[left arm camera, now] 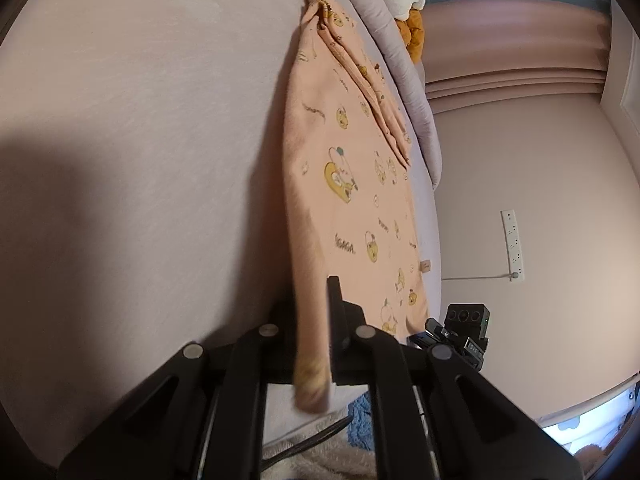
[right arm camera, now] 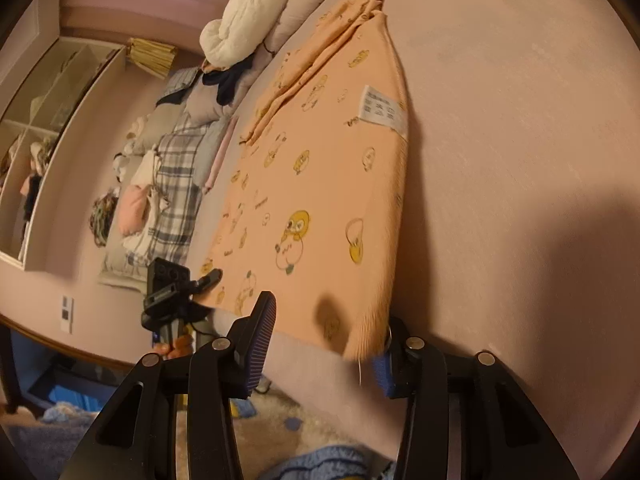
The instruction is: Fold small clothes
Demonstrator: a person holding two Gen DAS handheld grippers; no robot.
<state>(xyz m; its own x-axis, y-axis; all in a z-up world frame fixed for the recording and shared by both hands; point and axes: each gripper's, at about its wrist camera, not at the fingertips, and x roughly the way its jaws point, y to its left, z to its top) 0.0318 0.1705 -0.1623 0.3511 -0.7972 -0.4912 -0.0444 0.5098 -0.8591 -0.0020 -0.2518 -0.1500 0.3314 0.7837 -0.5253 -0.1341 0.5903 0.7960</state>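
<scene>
Peach printed garment (left arm camera: 352, 184) lies spread on the bed (left arm camera: 140, 120), one long side folded over w/ care label (right arm camera: 382, 110) facing up, far end bunched near the pillows (right arm camera: 240, 28). Looks like thin soft knit: light, floppy, will sag and slide on the sheet, so best taken at corners/hem, both layers together. Left gripper (left arm camera: 316, 320) is pinching the near corner, cloth pressed between its fingers. Right gripper (right arm camera: 324, 340) is spread wide, jaws straddling the other near corner, hem edge touching the right pad but not clamped yet. Clothes pile (right arm camera: 168, 168) sits well apart at the bed's far side.
</scene>
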